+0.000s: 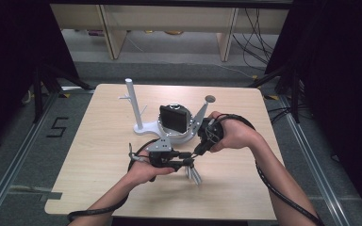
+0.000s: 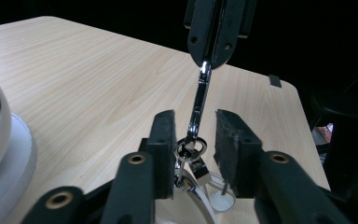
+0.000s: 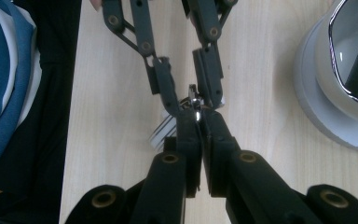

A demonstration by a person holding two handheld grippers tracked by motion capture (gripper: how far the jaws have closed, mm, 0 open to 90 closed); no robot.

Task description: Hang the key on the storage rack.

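A shiny metal clasp (image 2: 198,100) with a small ring (image 2: 190,148) hangs over the table, and a grey-and-white striped strap (image 1: 194,174) trails from it. My right gripper (image 3: 196,114) is shut on the clasp's upper end; in the left gripper view it (image 2: 209,56) comes down from above. My left gripper (image 2: 193,126) is open, its two pads on either side of the ring without touching it. In the high view both grippers meet near the table's middle front, the left gripper (image 1: 187,163) below the right gripper (image 1: 201,149).
A white round stand (image 1: 170,137) carrying a dark tilted mirror (image 1: 173,117) sits just behind the grippers. A white post (image 1: 132,101) rises to its left. A thin rod topped by a grey disc (image 1: 209,99) leans on its right. The table's edge (image 2: 279,86) is near.
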